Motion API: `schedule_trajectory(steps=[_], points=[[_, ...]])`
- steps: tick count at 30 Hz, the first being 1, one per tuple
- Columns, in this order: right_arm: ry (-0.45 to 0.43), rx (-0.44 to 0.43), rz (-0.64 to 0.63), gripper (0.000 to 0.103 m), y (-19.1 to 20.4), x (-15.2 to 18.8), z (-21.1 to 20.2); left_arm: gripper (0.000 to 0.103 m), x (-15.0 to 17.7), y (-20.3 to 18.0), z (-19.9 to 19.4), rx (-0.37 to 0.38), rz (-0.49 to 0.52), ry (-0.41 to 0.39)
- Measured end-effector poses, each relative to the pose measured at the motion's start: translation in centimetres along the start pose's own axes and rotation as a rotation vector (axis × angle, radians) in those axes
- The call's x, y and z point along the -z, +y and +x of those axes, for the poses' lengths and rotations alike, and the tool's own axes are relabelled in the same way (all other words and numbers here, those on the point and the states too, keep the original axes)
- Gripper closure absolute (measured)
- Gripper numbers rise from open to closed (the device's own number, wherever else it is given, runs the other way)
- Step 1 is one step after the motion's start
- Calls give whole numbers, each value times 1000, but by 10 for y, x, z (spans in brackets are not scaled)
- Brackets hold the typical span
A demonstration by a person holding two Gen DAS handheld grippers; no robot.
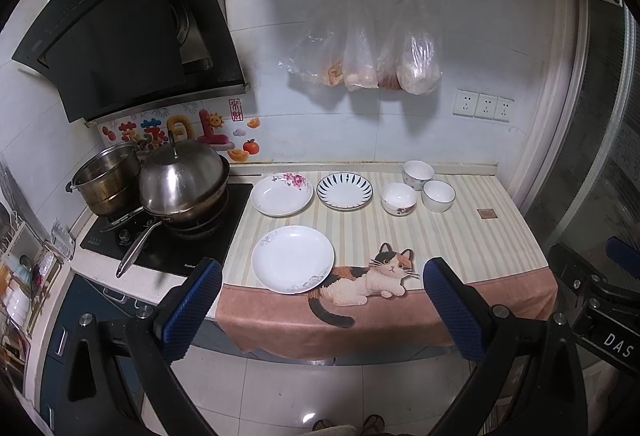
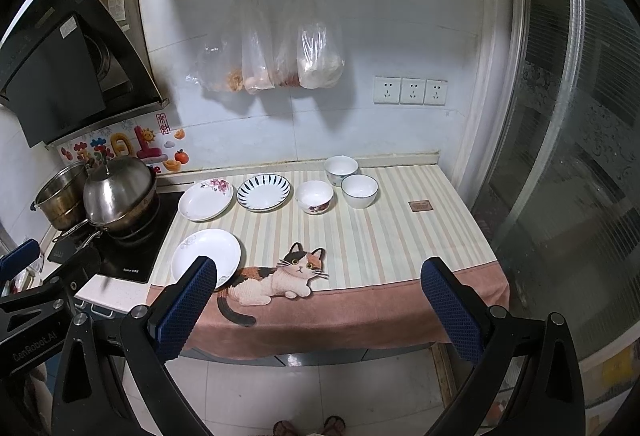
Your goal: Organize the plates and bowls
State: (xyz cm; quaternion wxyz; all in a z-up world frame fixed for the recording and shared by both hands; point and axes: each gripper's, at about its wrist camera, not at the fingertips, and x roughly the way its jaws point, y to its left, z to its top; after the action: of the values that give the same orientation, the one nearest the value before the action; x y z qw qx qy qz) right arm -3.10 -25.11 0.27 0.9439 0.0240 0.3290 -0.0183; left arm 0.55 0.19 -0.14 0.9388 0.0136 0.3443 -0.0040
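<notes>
Three plates lie on the striped cat cloth: a plain white plate point(image 1: 293, 259) point(image 2: 206, 256) near the front edge, a pink-flower plate point(image 1: 281, 194) point(image 2: 205, 199) and a blue-striped plate point(image 1: 344, 190) point(image 2: 263, 191) behind it. Three white bowls stand to their right: a flower-pattern bowl point(image 1: 399, 198) point(image 2: 314, 196), a plain bowl point(image 1: 439, 195) point(image 2: 359, 190) and a back bowl point(image 1: 418, 169) point(image 2: 341, 169). My left gripper point(image 1: 322, 284) and my right gripper point(image 2: 320, 286) are both open and empty, held back in front of the counter's edge.
A stove point(image 1: 168, 236) with a lidded steel pan point(image 1: 182, 179) and a pot point(image 1: 106, 181) stands left of the cloth. Plastic bags point(image 1: 360, 47) hang on the wall. A glass door point(image 2: 568, 155) is at the right. A small brown tag point(image 2: 420, 205) lies on the cloth.
</notes>
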Motion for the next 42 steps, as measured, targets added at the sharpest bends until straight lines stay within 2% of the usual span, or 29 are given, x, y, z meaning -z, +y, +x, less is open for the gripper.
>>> schedule_trajectory(steps=[16, 42], points=[[2, -2, -3, 0, 6, -8, 1, 0, -14, 9, 4, -3, -9, -8], [-4, 2, -1, 0, 13, -12, 3, 0, -18, 16, 6, -1, -4, -23]])
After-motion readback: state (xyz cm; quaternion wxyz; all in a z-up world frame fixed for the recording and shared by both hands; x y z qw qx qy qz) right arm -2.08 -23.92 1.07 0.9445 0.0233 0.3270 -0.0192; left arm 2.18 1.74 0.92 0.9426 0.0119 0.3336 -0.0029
